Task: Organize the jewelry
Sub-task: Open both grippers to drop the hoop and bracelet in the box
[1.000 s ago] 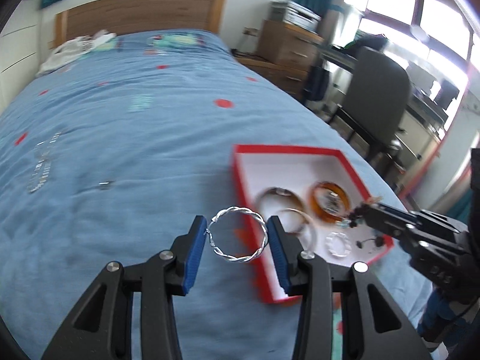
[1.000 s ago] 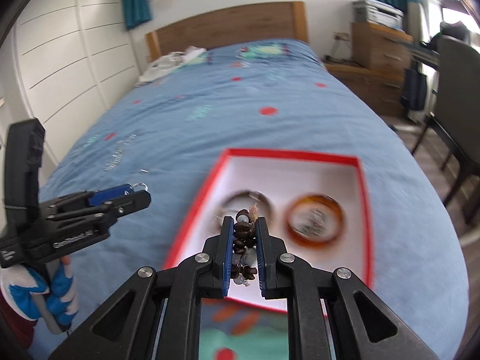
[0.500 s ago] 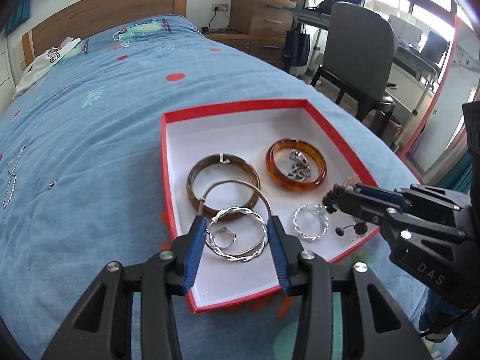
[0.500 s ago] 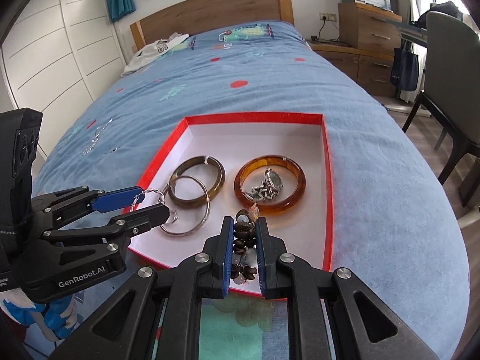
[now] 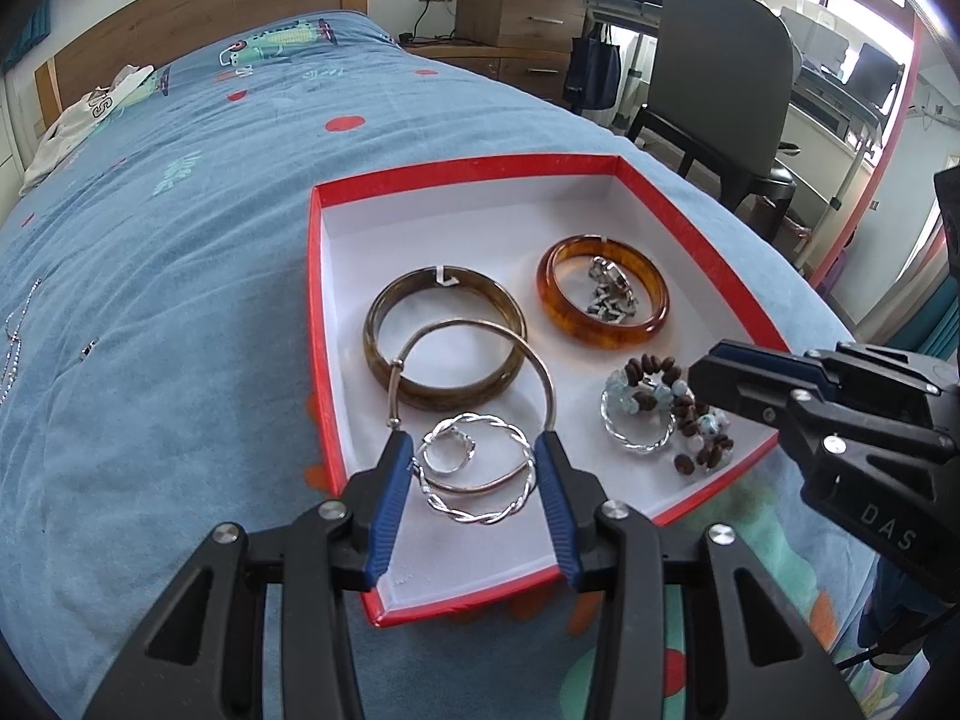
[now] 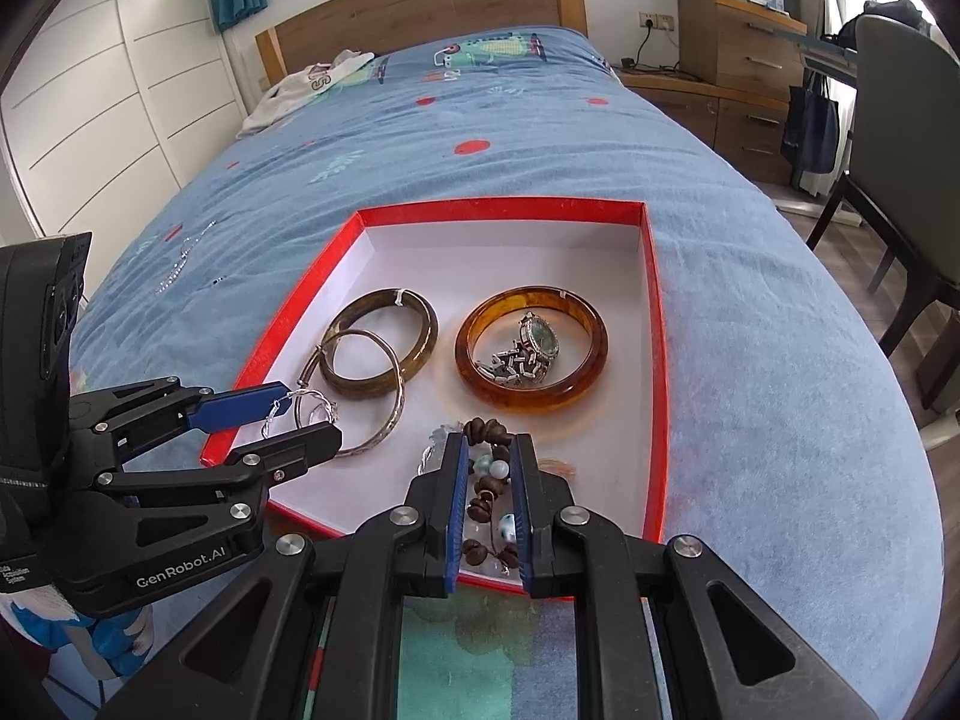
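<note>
A red-rimmed white box lies on the blue bed. My left gripper holds a twisted silver bangle between its blue pads, low over the box's near left corner. My right gripper has opened a little; the brown and pale bead bracelet lies in the box between its pads. In the box are an olive bangle, an amber bangle with a watch inside, a thin metal bangle, a small ring and a small silver bangle.
A silver chain and a small clip lie on the bedspread to the left. A white garment lies near the wooden headboard. A chair and wooden drawers stand right of the bed.
Both grippers moved over the box and came lower. My right gripper's jaws have parted and the bead bracelet now rests on the box floor. The left still holds the twisted bangle.
</note>
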Motion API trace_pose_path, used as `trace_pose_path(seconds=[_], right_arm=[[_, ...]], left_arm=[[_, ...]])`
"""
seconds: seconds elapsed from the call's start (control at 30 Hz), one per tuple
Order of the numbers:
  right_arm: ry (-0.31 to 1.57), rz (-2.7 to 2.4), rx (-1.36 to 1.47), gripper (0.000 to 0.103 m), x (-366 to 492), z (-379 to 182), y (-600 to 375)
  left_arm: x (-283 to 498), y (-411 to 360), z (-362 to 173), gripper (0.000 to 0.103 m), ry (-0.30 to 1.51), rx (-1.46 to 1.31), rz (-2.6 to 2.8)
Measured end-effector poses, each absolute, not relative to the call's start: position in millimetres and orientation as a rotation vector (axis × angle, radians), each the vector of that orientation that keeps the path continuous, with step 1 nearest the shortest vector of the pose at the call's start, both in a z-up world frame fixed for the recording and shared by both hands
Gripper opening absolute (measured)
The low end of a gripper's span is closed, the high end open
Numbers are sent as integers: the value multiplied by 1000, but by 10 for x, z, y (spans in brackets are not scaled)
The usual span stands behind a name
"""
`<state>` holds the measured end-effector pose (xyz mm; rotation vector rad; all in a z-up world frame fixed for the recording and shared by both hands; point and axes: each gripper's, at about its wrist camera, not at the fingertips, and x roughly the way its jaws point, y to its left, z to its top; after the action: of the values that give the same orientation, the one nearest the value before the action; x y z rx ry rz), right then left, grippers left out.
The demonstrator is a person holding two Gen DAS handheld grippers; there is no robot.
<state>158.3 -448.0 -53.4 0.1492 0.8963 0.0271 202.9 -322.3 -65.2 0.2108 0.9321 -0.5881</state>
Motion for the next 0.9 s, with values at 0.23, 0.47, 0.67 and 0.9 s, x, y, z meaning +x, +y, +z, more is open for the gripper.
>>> trace_pose_path(seconds=[0.23,0.47,0.67,0.9], right_arm=[[903,13,154,15,1556,-537,-4500],[901,-9,156,15,1464,-485,-4548],[889,-31,158,16,1314,-375,-4570],[859,-38,166,19,1143,-200,-4535]], left_arm=[[2032,-3229,-661,41,937,212,-588],[2032,-3237,-670,41,945,223,-590],[2012,-3216,-668,41,965,222,-607],[2000,-3100,-642,41,1001,143,-662]])
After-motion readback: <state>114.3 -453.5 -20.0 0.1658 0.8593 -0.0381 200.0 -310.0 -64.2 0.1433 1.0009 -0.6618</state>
